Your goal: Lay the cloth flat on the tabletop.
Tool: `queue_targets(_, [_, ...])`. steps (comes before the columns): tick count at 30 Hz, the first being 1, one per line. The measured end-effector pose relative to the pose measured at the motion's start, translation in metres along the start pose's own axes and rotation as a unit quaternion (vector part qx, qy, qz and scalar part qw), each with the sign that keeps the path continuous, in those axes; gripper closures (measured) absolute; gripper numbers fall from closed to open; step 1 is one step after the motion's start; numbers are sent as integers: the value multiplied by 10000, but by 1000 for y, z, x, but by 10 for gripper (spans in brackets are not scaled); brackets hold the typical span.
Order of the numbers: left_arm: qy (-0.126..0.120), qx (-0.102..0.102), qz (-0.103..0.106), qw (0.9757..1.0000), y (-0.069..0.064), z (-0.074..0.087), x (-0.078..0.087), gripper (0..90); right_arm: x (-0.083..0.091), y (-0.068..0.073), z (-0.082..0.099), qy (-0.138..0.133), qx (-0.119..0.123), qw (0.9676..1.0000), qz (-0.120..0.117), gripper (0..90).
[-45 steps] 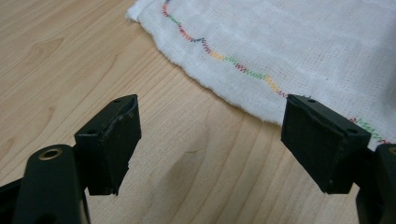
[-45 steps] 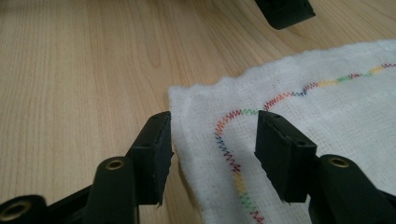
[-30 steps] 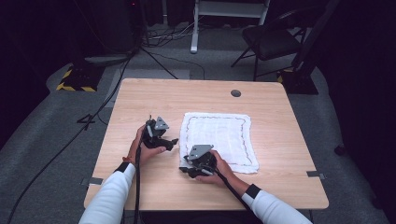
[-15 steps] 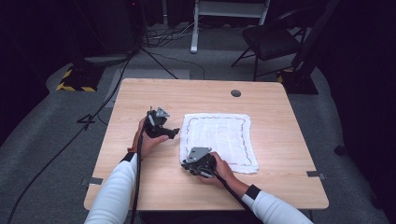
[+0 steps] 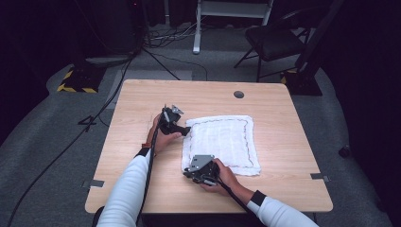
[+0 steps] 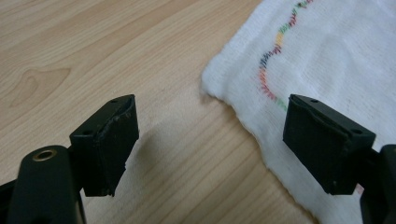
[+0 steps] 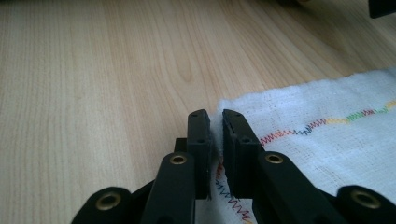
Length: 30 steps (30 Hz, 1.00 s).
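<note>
A white cloth (image 5: 222, 137) with a wavy coloured stitch line lies flat on the wooden table (image 5: 142, 104). My left gripper (image 5: 185, 128) is low at the cloth's far left corner. Its jaws stand wide open (image 6: 210, 140) astride the cloth's edge (image 6: 327, 56), one over bare wood and one over the fabric, touching nothing. My right gripper (image 5: 188, 171) sits at the near left corner. Its jaws have just been closing and are now shut (image 7: 215, 126) on a pinch of the cloth's edge (image 7: 327, 140).
A round cable hole (image 5: 239, 94) is in the table's far right part. Tape strips (image 5: 96, 183) mark the near side edges. Beyond the table stand a dark chair (image 5: 274, 42), a white frame (image 5: 231, 9), floor cables and a yellow-black striped base (image 5: 75, 80).
My left hand has moved away from the person and to the right, up to the cloth's far left corner. The right hand has stayed at the near left corner.
</note>
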<state>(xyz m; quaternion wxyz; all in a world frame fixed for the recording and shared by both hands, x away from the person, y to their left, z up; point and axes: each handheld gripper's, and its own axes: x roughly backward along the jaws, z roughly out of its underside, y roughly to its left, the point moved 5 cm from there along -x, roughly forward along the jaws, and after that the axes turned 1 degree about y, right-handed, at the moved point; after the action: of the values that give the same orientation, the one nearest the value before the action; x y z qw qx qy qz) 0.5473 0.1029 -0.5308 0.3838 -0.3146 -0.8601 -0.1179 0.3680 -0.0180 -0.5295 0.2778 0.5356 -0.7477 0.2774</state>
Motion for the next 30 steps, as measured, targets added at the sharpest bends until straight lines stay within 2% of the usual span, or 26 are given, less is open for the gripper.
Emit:
queue_targets(5, [-6,68,-34,10000,-2,-5,-9,187,3,4,2,0,0,10000,-49,821])
queue_targets(7, [36,-9,-62,10000,-4,-5,-12,190,3,5,2,7,55,10000,-54,821])
queue_targets(10, [24,34,13,10000,-4,-6,-13,193,4,6,3,-2,55,10000,-80,821])
queue_targets(12, [-7,-5,64,10000,-2,-6,-13,226,5,7,4,-6,45,10000,-86,821])
queue_targets(13, [-38,-17,122,9999,-4,-6,-12,256,5,7,4,-6,43,10000,-78,821])
queue_targets(17, [-35,-303,440,9986,-9,-6,-9,519,7,8,5,26,64,10000,-67,821])
queue_targets(22, [-62,-355,762,9964,-10,-4,-7,776,6,8,6,-42,41,10000,-78,821])
queue_targets(25, [-65,-371,806,9960,-9,-3,-6,833,8,6,8,-58,32,9999,-106,822])
queue_targets(30, [-49,-425,695,9967,-6,-2,-2,850,11,3,10,-100,-29,9999,-112,825])
